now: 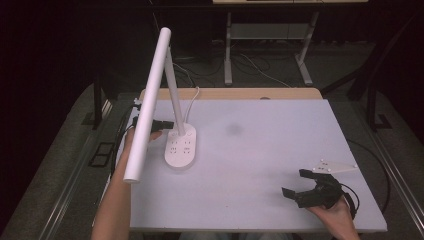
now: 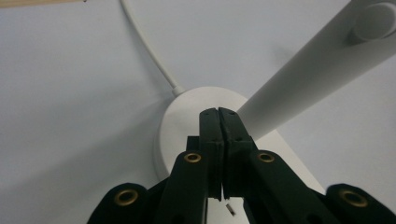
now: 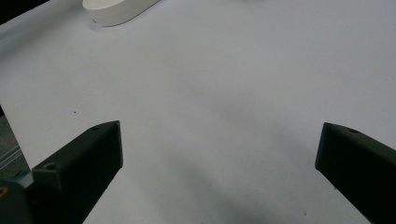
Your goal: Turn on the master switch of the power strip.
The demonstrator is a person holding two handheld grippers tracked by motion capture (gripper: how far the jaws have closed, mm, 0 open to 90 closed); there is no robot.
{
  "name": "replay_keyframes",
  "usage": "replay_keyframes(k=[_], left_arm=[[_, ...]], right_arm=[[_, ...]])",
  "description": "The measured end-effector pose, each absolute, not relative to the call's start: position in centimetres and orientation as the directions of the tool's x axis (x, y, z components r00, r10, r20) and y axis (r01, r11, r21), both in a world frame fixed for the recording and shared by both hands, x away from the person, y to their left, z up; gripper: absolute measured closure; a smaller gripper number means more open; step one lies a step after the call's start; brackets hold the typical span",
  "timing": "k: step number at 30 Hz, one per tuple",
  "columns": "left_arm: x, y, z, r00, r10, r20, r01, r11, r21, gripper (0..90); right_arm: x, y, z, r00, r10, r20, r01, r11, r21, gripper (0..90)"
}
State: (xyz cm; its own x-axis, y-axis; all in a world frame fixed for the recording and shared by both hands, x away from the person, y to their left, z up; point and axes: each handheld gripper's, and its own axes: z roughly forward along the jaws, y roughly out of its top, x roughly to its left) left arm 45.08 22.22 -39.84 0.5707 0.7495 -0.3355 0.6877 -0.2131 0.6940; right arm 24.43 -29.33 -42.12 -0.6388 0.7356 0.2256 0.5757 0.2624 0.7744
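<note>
- Left gripper view shows our left gripper [image 2: 218,112] with its jaws pressed together and nothing between them, the tips right over the rear of the lamp base [image 2: 187,116], just beside where the lamp stem [image 2: 303,79] rises; we cannot tell whether they touch it.
- Beyond those closed jaws, the lamp's cord [image 2: 149,51] runs away across the white counter [image 2: 70,116].
- From the high view, the left gripper [image 1: 167,123] sits beside the lamp [image 1: 181,147], partly hidden under the long lamp head [image 1: 147,107], which slants out over our left forearm.
- We judge the step in hand to be pressing a button on the top of the base with the closed tips, likely the switch; the lamp head does not look lit to us.
- Our right gripper [image 1: 300,182] rests well apart from the lamp near the counter's front edge, its jaws wide apart and holding nothing; in the right gripper view bare counter lies between them, with the end of the base [image 3: 116,11] far ahead.
- Next we would need a short, straight push down with the closed tips, kept light so the base does not slide or tip, and clear of the stem.
</note>
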Motion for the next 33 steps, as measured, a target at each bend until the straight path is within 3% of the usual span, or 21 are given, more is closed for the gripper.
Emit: replay_keyframes(k=[33], left_arm=[[45.2,21.0,-41.5,0.564,0.772,-0.293,0.716,-0.28,0.64,89.7]], right_arm=[[24.5,-29.1,-42.2,-0.647,0.729,0.224,0.58,0.279,0.765,0.2]])
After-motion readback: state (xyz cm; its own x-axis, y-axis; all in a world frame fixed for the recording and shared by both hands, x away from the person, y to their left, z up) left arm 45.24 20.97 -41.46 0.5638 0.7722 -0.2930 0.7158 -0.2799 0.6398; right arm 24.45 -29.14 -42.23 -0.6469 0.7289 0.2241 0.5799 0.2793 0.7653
